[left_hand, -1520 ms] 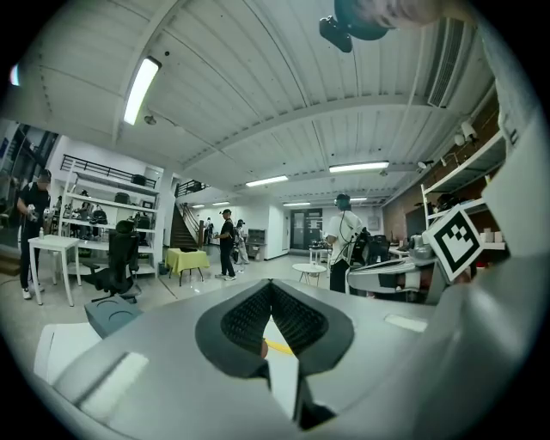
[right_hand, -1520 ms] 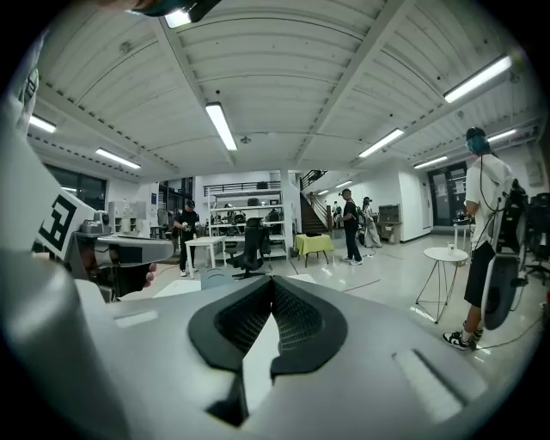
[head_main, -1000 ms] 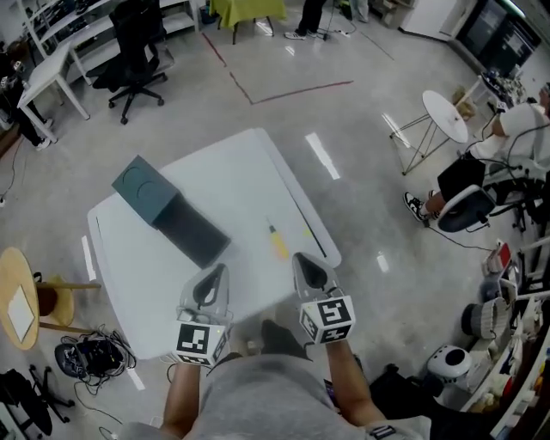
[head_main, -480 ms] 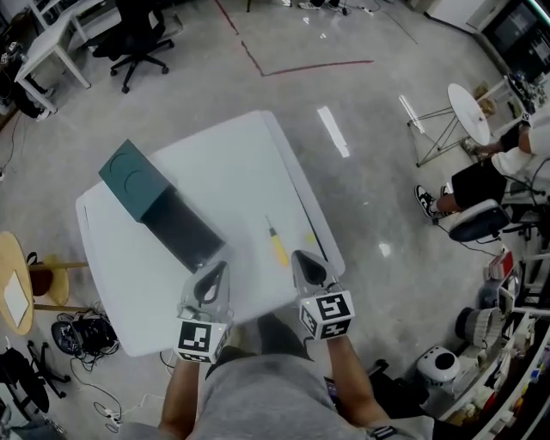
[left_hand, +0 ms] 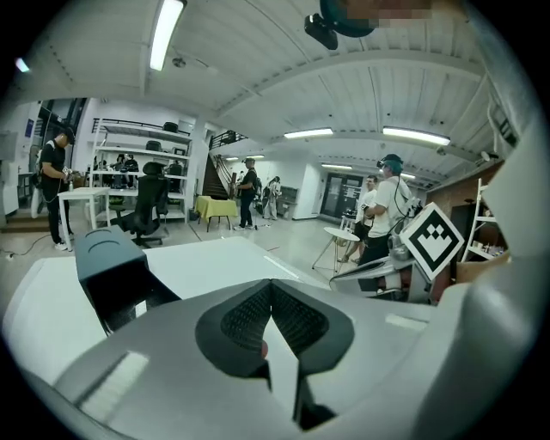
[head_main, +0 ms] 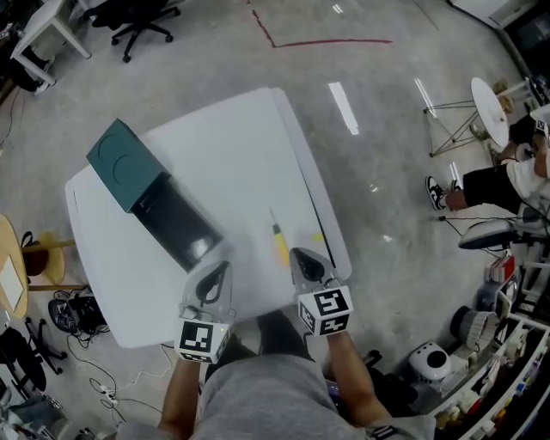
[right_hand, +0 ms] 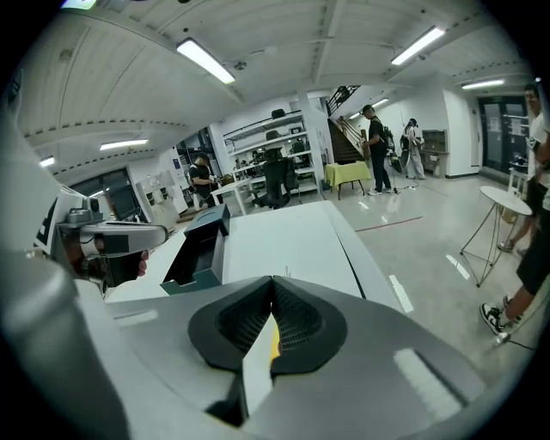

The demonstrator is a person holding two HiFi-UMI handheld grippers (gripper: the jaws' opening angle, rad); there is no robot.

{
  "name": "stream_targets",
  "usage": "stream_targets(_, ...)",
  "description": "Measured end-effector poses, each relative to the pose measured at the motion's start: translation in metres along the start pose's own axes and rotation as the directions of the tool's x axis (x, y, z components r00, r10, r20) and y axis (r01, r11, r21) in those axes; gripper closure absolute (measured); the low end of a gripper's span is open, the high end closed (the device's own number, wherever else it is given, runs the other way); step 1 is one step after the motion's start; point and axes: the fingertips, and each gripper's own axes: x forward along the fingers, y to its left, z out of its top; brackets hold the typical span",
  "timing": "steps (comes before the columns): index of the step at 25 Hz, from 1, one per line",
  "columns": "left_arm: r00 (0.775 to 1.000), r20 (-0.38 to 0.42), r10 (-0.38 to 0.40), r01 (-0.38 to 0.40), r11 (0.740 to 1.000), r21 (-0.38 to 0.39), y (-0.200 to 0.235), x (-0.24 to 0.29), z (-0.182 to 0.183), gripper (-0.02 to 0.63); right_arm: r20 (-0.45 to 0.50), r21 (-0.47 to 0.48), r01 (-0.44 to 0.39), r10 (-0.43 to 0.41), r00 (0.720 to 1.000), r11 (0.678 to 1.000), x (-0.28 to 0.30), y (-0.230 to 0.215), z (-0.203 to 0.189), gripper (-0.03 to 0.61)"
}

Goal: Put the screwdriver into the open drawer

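Nearest the camera, the person's forearms (head_main: 185, 387) extend over the near edge of the white surface (head_main: 232, 146), each hand carrying a gripper with a marker cube.

Left gripper (head_main: 218, 268): it is held above the near edge of the surface, pointing forward and downward. In the left gripper view its fingers (left_hand: 247, 316) are clenched, with the pads meeting at the tip and nothing between them.

Right gripper (head_main: 299, 256): it is level with the left one and well apart from it. In the right gripper view its fingers (right_hand: 246, 321) are likewise clenched and empty.

Screwdriver (head_main: 279, 244): it lies flat on the surface just ahead of the right gripper, between the two grippers and nearer the right. The yellow handle is toward the person and the thin shaft points away. Neither gripper touches it.

Drawer (head_main: 176, 222): it is dark, open, and pulled out toward the person from a teal cabinet (head_main: 123, 163). It sits on the left half of the surface, ahead of the left gripper and apart from the screwdriver.

Beyond the surface: grey floor with a red line (head_main: 331, 42), a black office chair (head_main: 137, 10) at the far left, and a round white side table (head_main: 488, 99) at the right with a seated person (head_main: 507, 176) beside it.
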Motion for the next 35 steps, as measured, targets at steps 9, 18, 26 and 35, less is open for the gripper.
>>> stream_targets(9, 0.999, -0.042, 0.034, -0.036, 0.999, -0.038, 0.009, 0.019, -0.024, 0.602, -0.108, -0.010, -0.042, 0.041, 0.993, 0.999, 0.035, -0.013, -0.017, 0.575)
stream_targets(18, 0.996, -0.048, 0.072, -0.075, 0.996, -0.049, 0.011, 0.015, -0.027, 0.603, -0.245, 0.006, -0.075, 0.074, 0.967, 0.997, 0.061, -0.013, -0.034, 0.525)
stream_targets(26, 0.994, -0.045, 0.102, -0.105, 0.992, -0.064, 0.012, 0.013, -0.028, 0.603, -0.301, 0.018, -0.082, 0.083, 0.950, 0.996, 0.077, -0.012, -0.042, 0.453)
stream_targets(35, 0.992, -0.049, 0.117, -0.121, 0.990, -0.078, 0.016, 0.008, -0.032, 0.603, -0.338, 0.004, -0.068, 0.065, 0.939, 0.998, 0.089, -0.014, -0.052, 0.456)
